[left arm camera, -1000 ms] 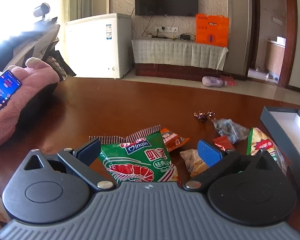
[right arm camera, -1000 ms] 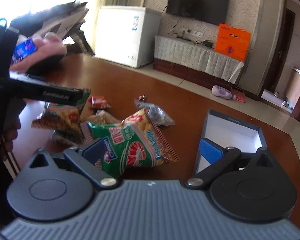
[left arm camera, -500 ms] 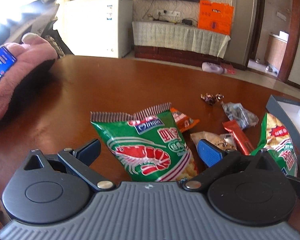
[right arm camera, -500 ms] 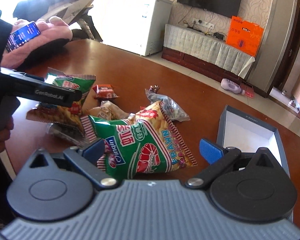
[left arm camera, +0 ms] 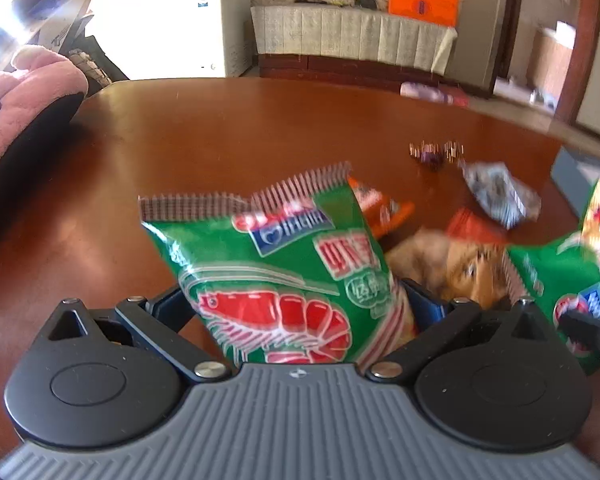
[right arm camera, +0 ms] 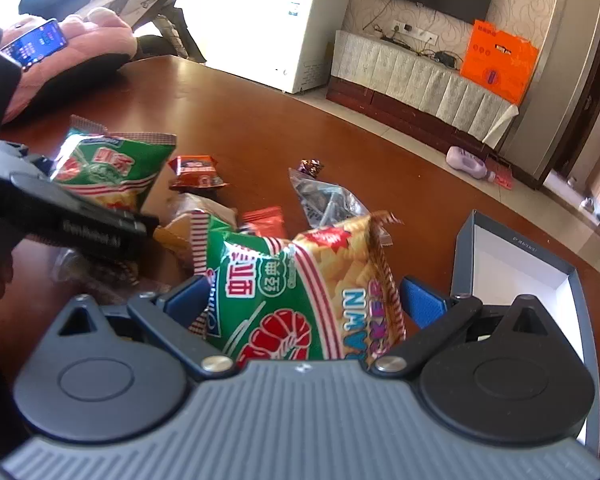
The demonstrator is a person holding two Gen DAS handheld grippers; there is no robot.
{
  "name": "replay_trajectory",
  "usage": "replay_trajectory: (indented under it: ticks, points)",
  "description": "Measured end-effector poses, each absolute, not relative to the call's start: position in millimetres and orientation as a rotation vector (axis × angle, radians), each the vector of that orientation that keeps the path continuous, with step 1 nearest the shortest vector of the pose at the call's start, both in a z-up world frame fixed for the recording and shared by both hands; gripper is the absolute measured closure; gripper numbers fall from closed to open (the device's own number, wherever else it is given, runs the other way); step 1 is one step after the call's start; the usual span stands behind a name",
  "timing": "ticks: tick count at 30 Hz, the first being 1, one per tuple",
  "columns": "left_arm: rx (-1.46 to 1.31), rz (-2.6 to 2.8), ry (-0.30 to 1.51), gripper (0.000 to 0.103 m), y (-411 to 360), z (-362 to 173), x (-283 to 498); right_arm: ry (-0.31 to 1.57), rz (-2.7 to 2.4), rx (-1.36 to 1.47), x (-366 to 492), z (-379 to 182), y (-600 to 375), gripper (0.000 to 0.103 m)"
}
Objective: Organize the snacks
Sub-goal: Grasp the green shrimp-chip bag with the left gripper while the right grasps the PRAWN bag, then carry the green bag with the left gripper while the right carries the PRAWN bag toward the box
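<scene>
- Your left gripper (left arm camera: 296, 300) has a green prawn-cracker bag (left arm camera: 276, 268) between its blue fingers (left arm camera: 424, 304); the jaws look spread about the bag's width, and with the motion blur you cannot tell whether they pinch it.
- Your right gripper (right arm camera: 304, 300) straddles a second prawn-cracker bag (right arm camera: 296, 292), green and yellow; its right finger stands clear of the bag, so the jaws are still parted.
- Both bags lie in the snack pile on the brown table (right arm camera: 236, 120), beside an orange packet (right arm camera: 196, 170), a clear grey packet (right arm camera: 324, 200) and a small foil candy (right arm camera: 310, 167).
- The open blue box (right arm camera: 520, 264) with a white inside sits to the right of the pile, just beside your right gripper.
</scene>
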State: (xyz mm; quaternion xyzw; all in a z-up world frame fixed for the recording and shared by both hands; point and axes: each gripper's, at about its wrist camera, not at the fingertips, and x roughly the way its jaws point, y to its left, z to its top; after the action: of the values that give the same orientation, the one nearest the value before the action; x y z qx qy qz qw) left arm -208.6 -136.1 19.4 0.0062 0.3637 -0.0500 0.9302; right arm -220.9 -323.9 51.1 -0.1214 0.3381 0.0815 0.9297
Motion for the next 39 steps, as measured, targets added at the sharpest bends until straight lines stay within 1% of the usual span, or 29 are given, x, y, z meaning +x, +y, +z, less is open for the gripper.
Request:
replay_trajectory:
  ticks: [3, 7, 8, 9, 10, 13, 18, 19, 20, 24, 25, 27, 28, 32, 39]
  points:
    - [-0.026, -0.125, 0.709, 0.000, -137, 21, -204, 0.721, 0.171, -0.196, -216, 51, -332, 0.000]
    - [-0.015, -0.170, 0.721, 0.000, -147, 18, -199, 0.747, 0.170, -0.175, -213, 51, -333, 0.001]
    - [-0.006, -0.176, 0.717, 0.000, -147, 17, -200, 0.749, 0.173, -0.174, -214, 52, -332, 0.002]
    - [-0.003, -0.182, 0.711, 0.000, -147, 17, -200, 0.752, 0.177, -0.167, -214, 53, -332, 0.008]
    - [-0.008, -0.189, 0.708, 0.000, -148, 16, -200, 0.757, 0.183, -0.154, -214, 54, -333, 0.010]
    - [-0.035, -0.179, 0.707, 0.000, -148, 13, -203, 0.765, 0.180, -0.134, -215, 54, -336, 0.011]
    - [-0.002, -0.193, 0.679, 0.000, -154, 11, -206, 0.764, 0.174, -0.116, -216, 57, -339, 0.020]
    - [0.005, -0.198, 0.672, 0.004, -154, 12, -206, 0.765, 0.171, -0.110, -217, 57, -339, 0.021]
    - [0.014, -0.201, 0.668, 0.018, -154, 12, -208, 0.766, 0.169, -0.105, -217, 57, -340, 0.022]
    - [0.039, -0.218, 0.665, 0.022, -154, 14, -210, 0.765, 0.167, -0.105, -218, 58, -339, 0.023]
    - [0.044, -0.219, 0.664, 0.025, -154, 15, -211, 0.766, 0.169, -0.104, -218, 58, -339, 0.023]
    - [0.042, -0.224, 0.664, 0.028, -153, 16, -212, 0.767, 0.173, -0.099, -219, 59, -339, 0.025]
    - [0.044, -0.221, 0.661, 0.032, -153, 17, -213, 0.769, 0.178, -0.097, -219, 59, -339, 0.025]
    - [0.037, -0.224, 0.642, 0.035, -151, 23, -216, 0.769, 0.186, -0.099, -220, 60, -342, 0.026]
    - [0.020, -0.221, 0.571, 0.035, -150, 39, -222, 0.745, 0.182, -0.063, -224, 65, -352, 0.027]
